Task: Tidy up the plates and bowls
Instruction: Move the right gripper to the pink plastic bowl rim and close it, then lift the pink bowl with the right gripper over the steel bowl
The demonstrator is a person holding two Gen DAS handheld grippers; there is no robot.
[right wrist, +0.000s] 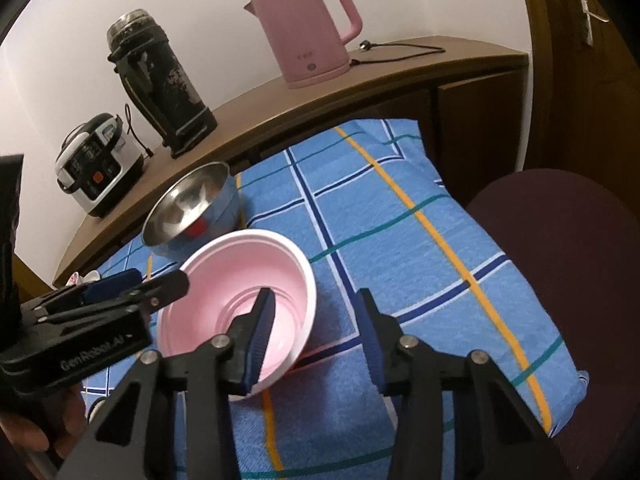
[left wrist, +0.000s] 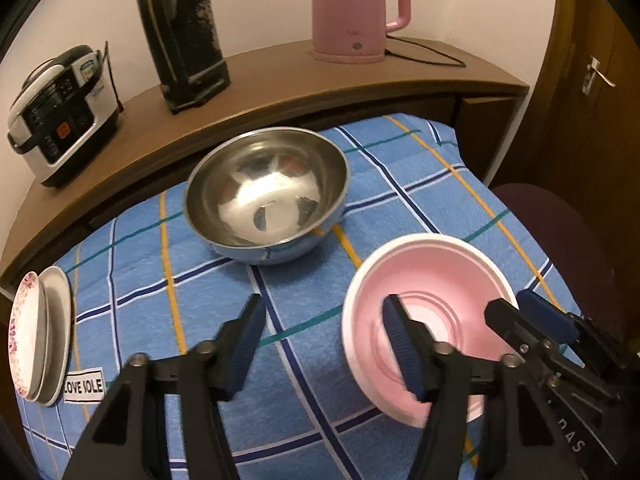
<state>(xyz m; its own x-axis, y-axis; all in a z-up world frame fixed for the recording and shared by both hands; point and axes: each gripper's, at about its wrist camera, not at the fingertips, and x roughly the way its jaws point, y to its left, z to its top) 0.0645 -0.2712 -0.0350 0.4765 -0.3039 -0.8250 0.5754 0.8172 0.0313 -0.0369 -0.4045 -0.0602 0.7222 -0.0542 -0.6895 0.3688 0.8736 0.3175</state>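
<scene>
A checked blue cloth (left wrist: pixel 304 360) covers the work surface. A stainless steel bowl (left wrist: pixel 266 194) stands on the cloth toward its far edge. A pink plastic bowl (left wrist: pixel 430 304) sits on the cloth nearer the cameras and to the right of the steel bowl, apart from it. Two white ceramic plates (left wrist: pixel 40 334) lie stacked at the cloth's left edge, well left of both bowls. Behind the cloth runs a curved brown wooden shelf (left wrist: pixel 280 80). On it, left to right, stand a black-and-white rice cooker (left wrist: pixel 62 116), a tall black thermos flask (left wrist: pixel 180 32) and a pink electric kettle (left wrist: pixel 352 8). A dark round chair seat (right wrist: pixel 560 280) lies right of the cloth.
</scene>
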